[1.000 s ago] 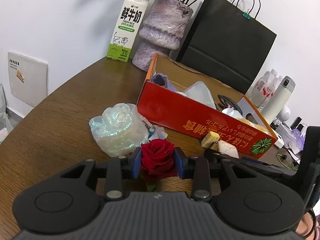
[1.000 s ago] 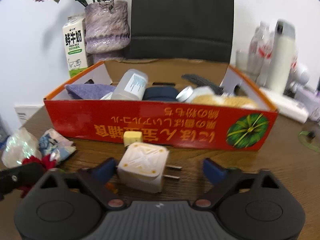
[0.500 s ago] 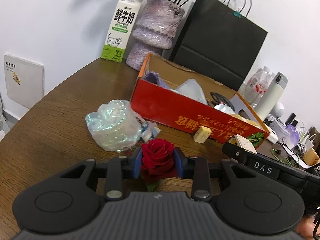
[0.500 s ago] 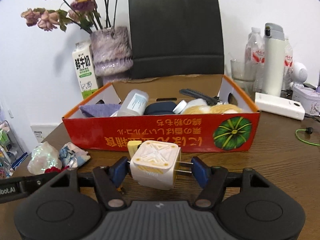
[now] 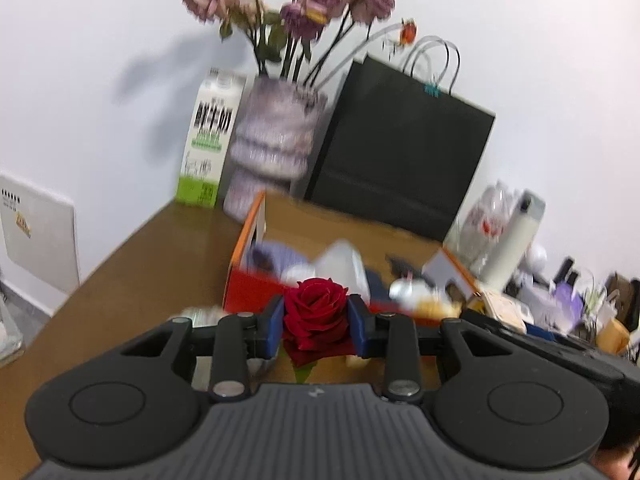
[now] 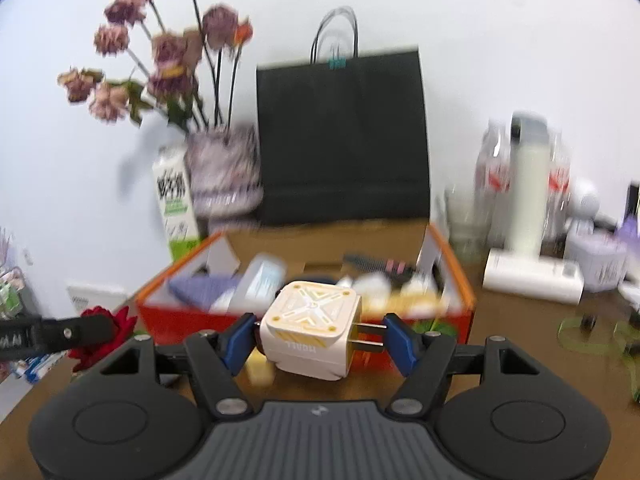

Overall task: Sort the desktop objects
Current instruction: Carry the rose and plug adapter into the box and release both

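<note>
right wrist: red box (image 6: pixel 180 322) holds blurred clutter.

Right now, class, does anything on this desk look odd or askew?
The red box's printed text was upside down. The white charger sits skewed in the right gripper, one pad on its prongs.

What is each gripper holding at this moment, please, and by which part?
The left gripper clamps the red rose by its bloom; the right gripper holds the white charger, one pad on its body, one on the prongs.
</note>
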A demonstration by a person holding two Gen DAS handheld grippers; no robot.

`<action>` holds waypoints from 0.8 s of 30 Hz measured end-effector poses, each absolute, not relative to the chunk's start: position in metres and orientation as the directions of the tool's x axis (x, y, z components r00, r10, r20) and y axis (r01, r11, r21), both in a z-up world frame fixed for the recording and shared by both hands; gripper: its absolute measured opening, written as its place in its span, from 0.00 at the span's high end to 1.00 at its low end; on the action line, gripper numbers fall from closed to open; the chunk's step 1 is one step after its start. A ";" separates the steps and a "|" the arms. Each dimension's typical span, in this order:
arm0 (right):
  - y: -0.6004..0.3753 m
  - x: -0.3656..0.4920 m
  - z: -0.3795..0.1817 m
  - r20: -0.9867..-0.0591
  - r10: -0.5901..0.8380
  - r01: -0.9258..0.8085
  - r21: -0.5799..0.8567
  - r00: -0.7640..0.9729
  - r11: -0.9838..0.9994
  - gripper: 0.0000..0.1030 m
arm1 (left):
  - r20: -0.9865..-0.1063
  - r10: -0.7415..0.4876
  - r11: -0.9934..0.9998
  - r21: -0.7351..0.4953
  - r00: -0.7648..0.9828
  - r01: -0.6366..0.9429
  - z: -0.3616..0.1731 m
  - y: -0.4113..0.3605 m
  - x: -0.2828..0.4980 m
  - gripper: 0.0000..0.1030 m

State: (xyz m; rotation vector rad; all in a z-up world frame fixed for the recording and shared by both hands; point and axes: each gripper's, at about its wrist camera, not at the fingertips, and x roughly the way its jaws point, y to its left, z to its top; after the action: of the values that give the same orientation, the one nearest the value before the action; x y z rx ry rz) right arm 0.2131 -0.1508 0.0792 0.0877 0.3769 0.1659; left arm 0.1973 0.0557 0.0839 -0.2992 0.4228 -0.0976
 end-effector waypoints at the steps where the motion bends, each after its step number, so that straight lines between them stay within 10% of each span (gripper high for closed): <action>1: -0.153 0.217 0.083 -0.347 0.181 -0.145 0.128 0.920 0.981 0.35 | -0.376 -0.153 0.951 -0.308 0.914 0.032 0.087 0.054 0.203 0.67; 24: -0.139 0.324 0.061 -0.397 0.216 -0.185 0.116 0.892 0.976 0.34 | -0.390 -0.089 0.969 -0.248 0.917 -0.012 0.068 0.043 0.315 0.67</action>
State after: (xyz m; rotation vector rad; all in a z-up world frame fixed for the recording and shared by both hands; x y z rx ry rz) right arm 0.3242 -0.1386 0.0607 0.0759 0.4199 0.2083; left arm 0.3148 0.0432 0.0684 -0.2498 0.4105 -0.0401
